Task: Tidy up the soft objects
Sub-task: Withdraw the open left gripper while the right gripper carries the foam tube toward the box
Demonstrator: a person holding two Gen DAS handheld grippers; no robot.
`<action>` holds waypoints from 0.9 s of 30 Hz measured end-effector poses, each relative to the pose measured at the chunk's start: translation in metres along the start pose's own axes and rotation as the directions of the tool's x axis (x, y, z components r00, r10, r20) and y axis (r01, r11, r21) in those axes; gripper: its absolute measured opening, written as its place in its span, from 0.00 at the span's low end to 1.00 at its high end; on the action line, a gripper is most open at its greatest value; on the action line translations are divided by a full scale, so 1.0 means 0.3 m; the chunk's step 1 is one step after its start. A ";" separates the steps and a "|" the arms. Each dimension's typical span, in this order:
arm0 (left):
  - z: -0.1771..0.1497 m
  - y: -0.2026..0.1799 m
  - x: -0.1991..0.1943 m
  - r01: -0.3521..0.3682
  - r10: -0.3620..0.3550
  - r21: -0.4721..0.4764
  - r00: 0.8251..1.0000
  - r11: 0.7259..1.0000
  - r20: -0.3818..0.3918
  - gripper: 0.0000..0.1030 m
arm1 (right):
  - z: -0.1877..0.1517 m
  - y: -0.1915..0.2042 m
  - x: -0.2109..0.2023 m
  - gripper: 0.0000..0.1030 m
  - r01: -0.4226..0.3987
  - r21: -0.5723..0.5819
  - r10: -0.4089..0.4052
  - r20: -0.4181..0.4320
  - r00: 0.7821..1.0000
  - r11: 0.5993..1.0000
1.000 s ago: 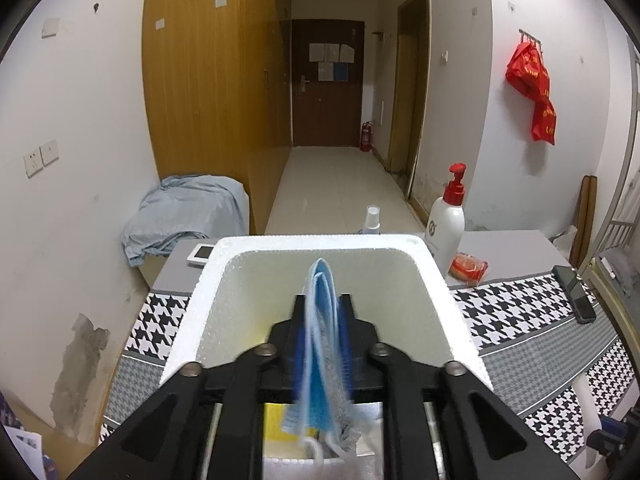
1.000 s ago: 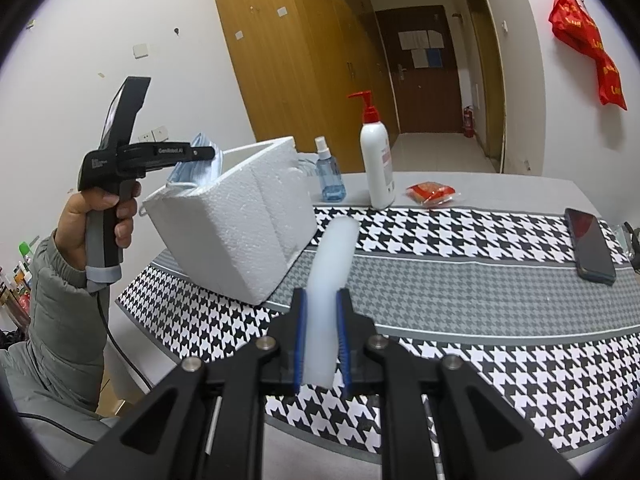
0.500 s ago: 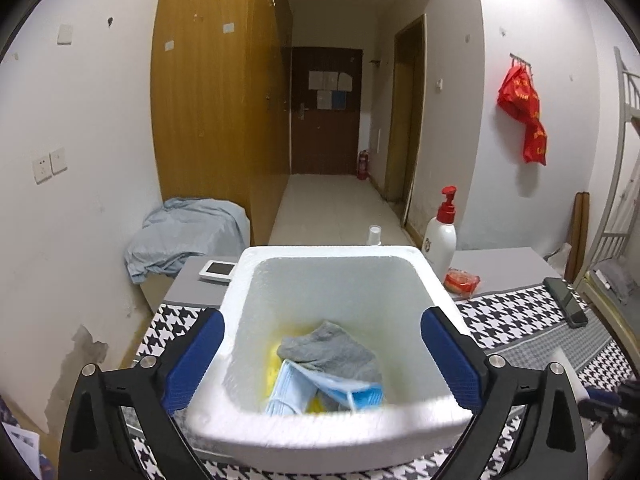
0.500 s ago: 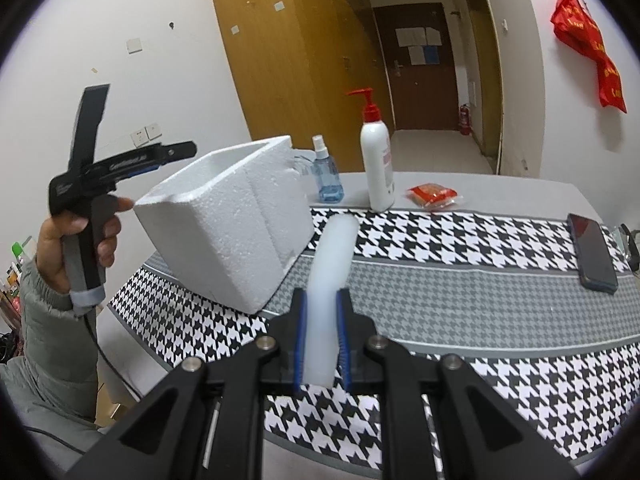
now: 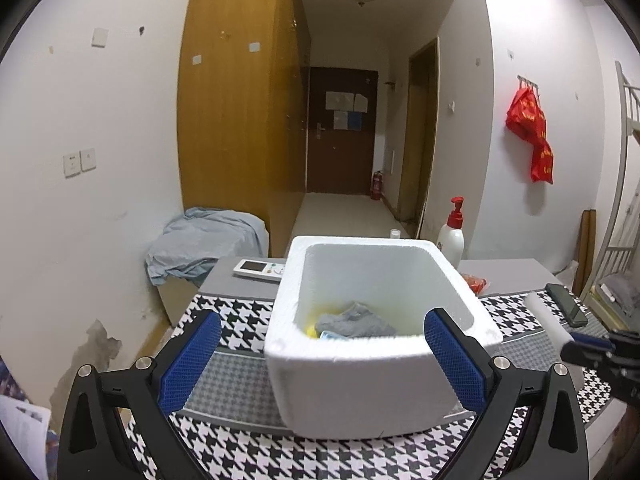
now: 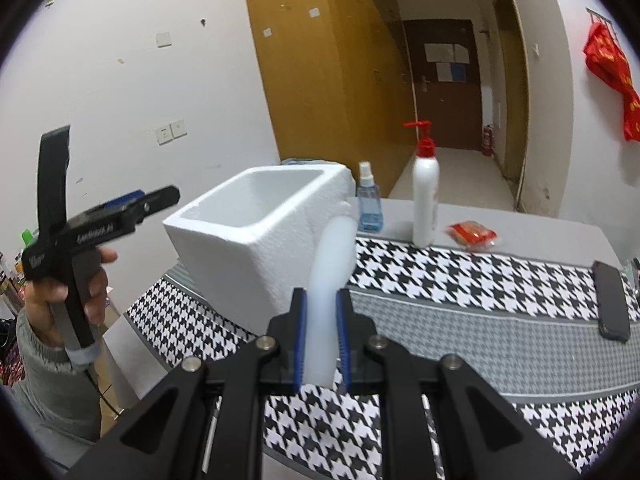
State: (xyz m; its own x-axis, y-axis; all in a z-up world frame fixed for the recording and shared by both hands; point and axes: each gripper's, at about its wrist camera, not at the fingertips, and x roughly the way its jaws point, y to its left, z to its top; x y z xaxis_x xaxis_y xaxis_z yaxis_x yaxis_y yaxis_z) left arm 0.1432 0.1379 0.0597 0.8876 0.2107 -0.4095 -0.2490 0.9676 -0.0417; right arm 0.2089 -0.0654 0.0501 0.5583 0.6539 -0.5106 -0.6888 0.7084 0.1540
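A white foam box [image 5: 376,376] stands on the houndstooth cloth, and a grey cloth [image 5: 352,322], a blue mask [image 5: 330,335] and something yellow lie in it. My left gripper [image 5: 320,320] is wide open just short of the box's near wall, its blue pads [image 5: 188,360] holding nothing. My right gripper [image 6: 321,297] is shut on a soft white foam tube [image 6: 332,256] that curves up toward the box [image 6: 248,252]. In the right wrist view, a person's hand [image 6: 60,292] holds the left gripper [image 6: 132,204] left of the box. The box's floor is hidden there.
A white pump bottle [image 6: 425,200], a blue spray bottle [image 6: 368,204] and a red packet [image 6: 472,234] stand behind the box. A black phone [image 6: 610,304] lies at the right. A white remote [image 5: 260,270] lies at the table's far left. The table edge [image 6: 144,320] runs close on the left.
My left gripper opened, dropped the blue mask into the box and drew back from it. My right gripper carried the foam tube closer to the box.
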 end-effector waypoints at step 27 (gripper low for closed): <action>-0.127 0.063 -0.039 -0.126 0.126 -0.008 0.992 0.992 -0.019 0.99 | 0.202 0.183 0.115 0.17 -0.086 -0.126 0.084 -0.023 0.996 0.988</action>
State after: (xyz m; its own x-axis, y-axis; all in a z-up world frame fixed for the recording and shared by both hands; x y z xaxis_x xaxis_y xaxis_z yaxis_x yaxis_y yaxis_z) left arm 0.1135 0.1485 0.0289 0.8418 0.3281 -0.4287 -0.3621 0.9321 0.0025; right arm 0.2183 0.0121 0.0922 0.4877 0.7047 -0.5153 -0.7870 0.6103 0.0898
